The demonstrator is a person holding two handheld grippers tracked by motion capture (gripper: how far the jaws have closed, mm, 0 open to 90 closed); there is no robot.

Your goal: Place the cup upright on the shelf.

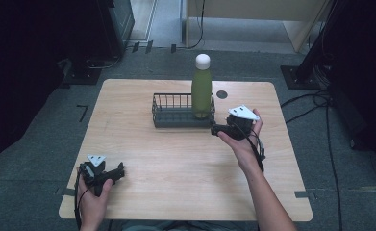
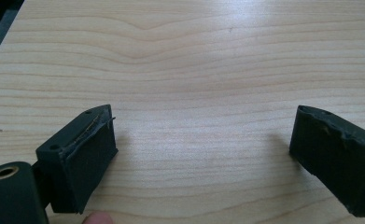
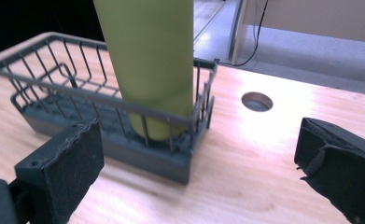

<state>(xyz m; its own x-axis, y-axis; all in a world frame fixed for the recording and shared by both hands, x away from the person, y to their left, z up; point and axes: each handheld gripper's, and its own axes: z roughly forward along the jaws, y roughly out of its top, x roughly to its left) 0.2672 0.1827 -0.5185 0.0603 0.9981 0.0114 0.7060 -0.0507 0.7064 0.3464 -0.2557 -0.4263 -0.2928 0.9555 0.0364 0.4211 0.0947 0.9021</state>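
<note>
Bottle (image 1: pixel 202 91), green with a white cap (image 1: pixel 203 60), is the thing in hand here; it stands upright inside the right end of a dark wire basket (image 1: pixel 173 111).

Going from the largest thing down: the wooden table (image 1: pixel 176 163) carries everything. The basket sits near the table's far edge, about at the middle of it, and a small round hole (image 1: pixel 221 94) in the tabletop lies just beside the basket's right end. The bottle is much taller than the basket wall, so most of it rises free above the rim.

The right gripper (image 1: pixel 220 129) is just beside the basket's right end, its jaws spread wide and holding nothing; in the right gripper view the bottle (image 3: pixel 145 60) and the basket (image 3: pixel 54 84) are close in front of the jaws. The left gripper (image 1: pixel 114 174) rests near the table's near left corner, well apart from the basket, also spread open and empty over bare wood (image 2: pixel 185 70).

I judge the risk to be tipping. The bottle is tall and the basket is shallow, so a jaw that bumps it high can lean it over the rim. A jaw may also catch on the wire wall and drag the whole basket toward the far edge.
</note>
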